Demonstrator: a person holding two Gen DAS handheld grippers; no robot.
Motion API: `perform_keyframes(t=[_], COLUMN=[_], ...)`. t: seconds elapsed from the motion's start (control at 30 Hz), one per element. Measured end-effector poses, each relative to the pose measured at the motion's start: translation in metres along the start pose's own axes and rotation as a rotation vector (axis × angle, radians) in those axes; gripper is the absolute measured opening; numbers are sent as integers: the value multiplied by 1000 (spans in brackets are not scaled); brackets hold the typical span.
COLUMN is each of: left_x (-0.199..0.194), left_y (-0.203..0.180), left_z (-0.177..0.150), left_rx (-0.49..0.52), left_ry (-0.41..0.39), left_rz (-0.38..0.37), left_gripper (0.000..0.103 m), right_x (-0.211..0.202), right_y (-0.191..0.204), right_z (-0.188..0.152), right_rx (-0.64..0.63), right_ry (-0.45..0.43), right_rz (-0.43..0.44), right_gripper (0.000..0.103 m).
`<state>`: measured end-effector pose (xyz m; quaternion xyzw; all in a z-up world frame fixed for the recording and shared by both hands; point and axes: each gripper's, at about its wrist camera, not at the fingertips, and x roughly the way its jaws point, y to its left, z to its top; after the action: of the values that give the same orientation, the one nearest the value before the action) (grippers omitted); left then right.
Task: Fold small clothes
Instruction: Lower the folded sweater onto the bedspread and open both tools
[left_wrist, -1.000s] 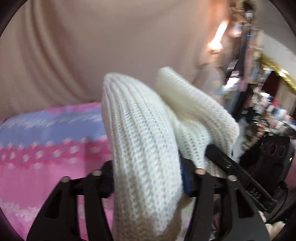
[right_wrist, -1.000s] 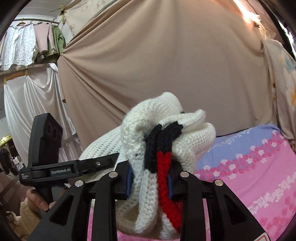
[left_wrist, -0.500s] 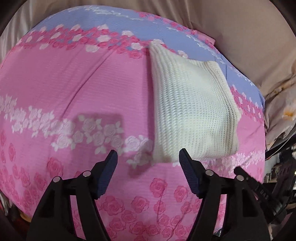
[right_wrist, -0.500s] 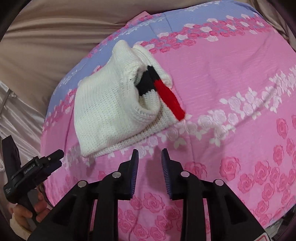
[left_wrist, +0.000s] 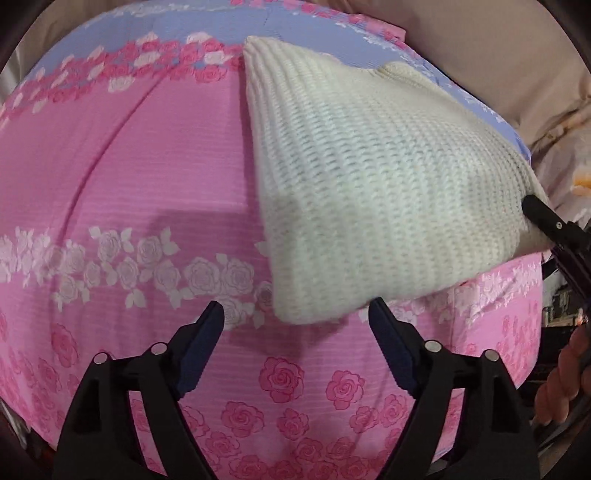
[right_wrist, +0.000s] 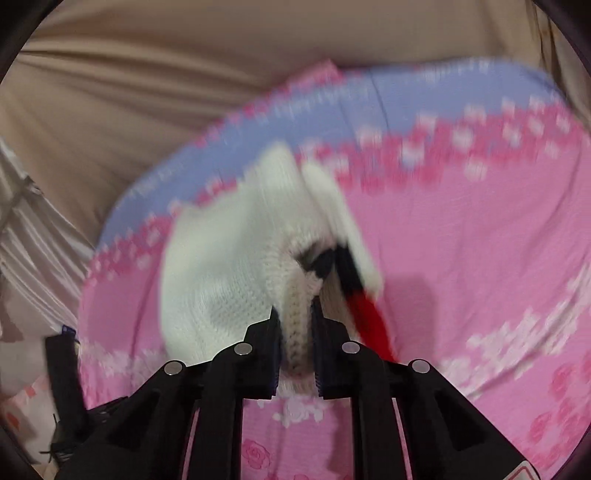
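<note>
Here right tongs (right_wrist: 295, 314) pinch blurred white sweater (right_wrist: 229, 266) hem; left tongs (left_wrist: 295, 317) spread, empty.

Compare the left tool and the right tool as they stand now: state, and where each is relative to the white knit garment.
The left tool is open with nothing between its fingers; the right tool is shut on a fold of the white knit garment. The left tool sits just short of the garment's near corner, not touching it; the right tool is in contact, clamping its edge. Both have black fingers with dark blue pads and point at the garment on the pink floral sheet.
</note>
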<state>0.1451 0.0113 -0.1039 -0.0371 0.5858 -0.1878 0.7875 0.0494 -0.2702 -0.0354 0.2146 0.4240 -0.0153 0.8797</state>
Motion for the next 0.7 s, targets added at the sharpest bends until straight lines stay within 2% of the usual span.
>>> perform_keyframes(t=[0.03,0.1,0.17,0.27,0.3,0.33,0.4,0.43,0.47,0.5,0.6,0.67,0.7], left_x=[7,23,33,30,29,29,26,24,19,12,-10,-5,7], left_y=[-2,-5,-2,11,16,22,27,27,27,28,34,40,44], left_z=[-2,-3,-6,-5,-4,0,6,10,14,17,26,27,24], left_rx=[13,20,24,-8,-35,-65,-72,-61,-53,-54,-34,-24,-19], left_ry=[13,61,73,23,20,20,14,14,13,1,-35,-3,40], left_rz=[18,57,99,147,137,124,116,114,110,105,152,176,199], left_gripper=[80,80,80,80,80,79,66,55,45,39,39,44,45], right_x=[6,52,74,60,58,60,79,93,93,89,53,47,55], right_y=[-6,-27,-34,-27,-27,-27,-31,-37,-38,-37,-17,-10,-11], right_z=[-2,-20,-32,-26,-26,-25,-30,-34,-32,-29,-16,-22,-29], right_rx=[-4,2,20,28,23,15,16,54,85,103,76,43,38], right_ry=[21,214,288,204,184,173,241,305,296,290,189,168,200], right_rz=[-21,-68,-74,-100,-119,-137,-113,-58,-32,-1,86,73,46], right_gripper=[13,14,17,38,54,61,59,47,41,23,20,20,23])
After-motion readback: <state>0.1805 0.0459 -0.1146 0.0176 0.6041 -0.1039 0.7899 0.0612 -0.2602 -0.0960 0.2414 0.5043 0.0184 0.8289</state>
